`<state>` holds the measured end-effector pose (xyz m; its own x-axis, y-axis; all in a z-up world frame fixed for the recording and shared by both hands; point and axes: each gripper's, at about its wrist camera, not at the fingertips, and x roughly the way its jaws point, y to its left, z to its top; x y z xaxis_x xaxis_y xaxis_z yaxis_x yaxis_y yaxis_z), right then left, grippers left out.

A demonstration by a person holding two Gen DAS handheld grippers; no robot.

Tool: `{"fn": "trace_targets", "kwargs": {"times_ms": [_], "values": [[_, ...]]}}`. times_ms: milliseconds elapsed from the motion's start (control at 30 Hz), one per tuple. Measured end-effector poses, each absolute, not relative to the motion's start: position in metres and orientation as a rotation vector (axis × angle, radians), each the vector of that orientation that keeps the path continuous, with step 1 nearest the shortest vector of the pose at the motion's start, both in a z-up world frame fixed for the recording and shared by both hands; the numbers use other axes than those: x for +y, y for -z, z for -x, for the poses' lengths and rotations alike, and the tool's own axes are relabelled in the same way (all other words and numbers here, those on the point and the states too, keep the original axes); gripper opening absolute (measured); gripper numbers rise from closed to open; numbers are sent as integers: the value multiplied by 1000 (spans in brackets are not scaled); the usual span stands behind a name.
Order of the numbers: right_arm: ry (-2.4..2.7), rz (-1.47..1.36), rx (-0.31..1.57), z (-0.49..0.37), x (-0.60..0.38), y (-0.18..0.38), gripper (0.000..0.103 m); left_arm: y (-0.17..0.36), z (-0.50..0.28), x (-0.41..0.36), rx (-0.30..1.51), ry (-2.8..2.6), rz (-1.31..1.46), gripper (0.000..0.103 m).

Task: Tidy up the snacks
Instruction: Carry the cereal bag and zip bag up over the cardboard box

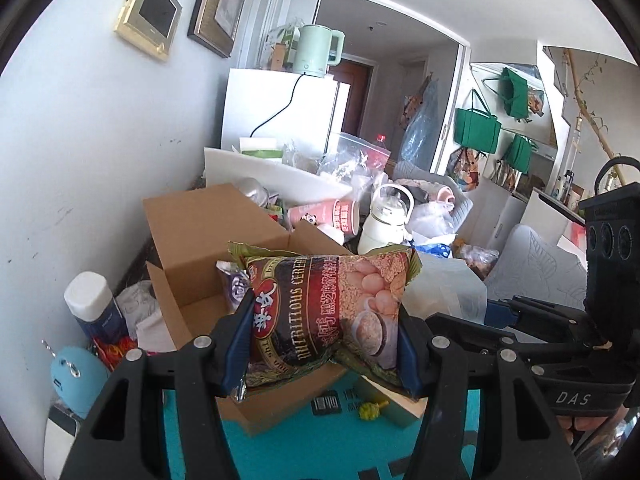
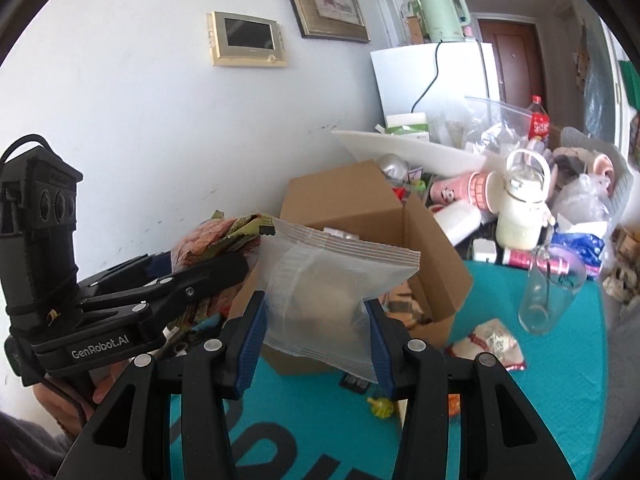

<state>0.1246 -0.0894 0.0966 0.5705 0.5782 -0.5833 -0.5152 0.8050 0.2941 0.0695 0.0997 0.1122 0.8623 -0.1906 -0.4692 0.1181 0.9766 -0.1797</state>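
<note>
My left gripper (image 1: 324, 344) is shut on a dark red and green cereal packet (image 1: 328, 308), held above the open cardboard box (image 1: 200, 248). A purple snack packet (image 1: 234, 284) sticks up behind it. My right gripper (image 2: 314, 336) is shut on a clear zip bag (image 2: 324, 280) with a pale snack inside, held in front of the same box (image 2: 352, 204). The left gripper (image 2: 224, 268) with its cereal packet (image 2: 216, 236) shows at the left of the right wrist view. The right gripper's body (image 1: 560, 328) shows at the right of the left wrist view.
The teal table mat (image 2: 540, 380) carries a red-and-white snack packet (image 2: 492, 340), a clear glass cup (image 2: 548, 296), and a small yellow item (image 2: 380, 406). A white jug (image 2: 520, 216), pink cups (image 2: 460, 192) and plastic bags crowd behind the box. A white-capped bottle (image 1: 94, 304) stands at left.
</note>
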Motion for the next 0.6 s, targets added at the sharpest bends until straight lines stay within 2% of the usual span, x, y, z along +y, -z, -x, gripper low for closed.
{"fn": "trace_targets", "kwargs": {"times_ms": [400,600], "values": [[-626,-115,663,-208,-81,-98,46,-123,-152,117,458,142,183,59],[-635,-128,666,-241,-71,-88,46,-112,-185,128,487,113,182,59]]}}
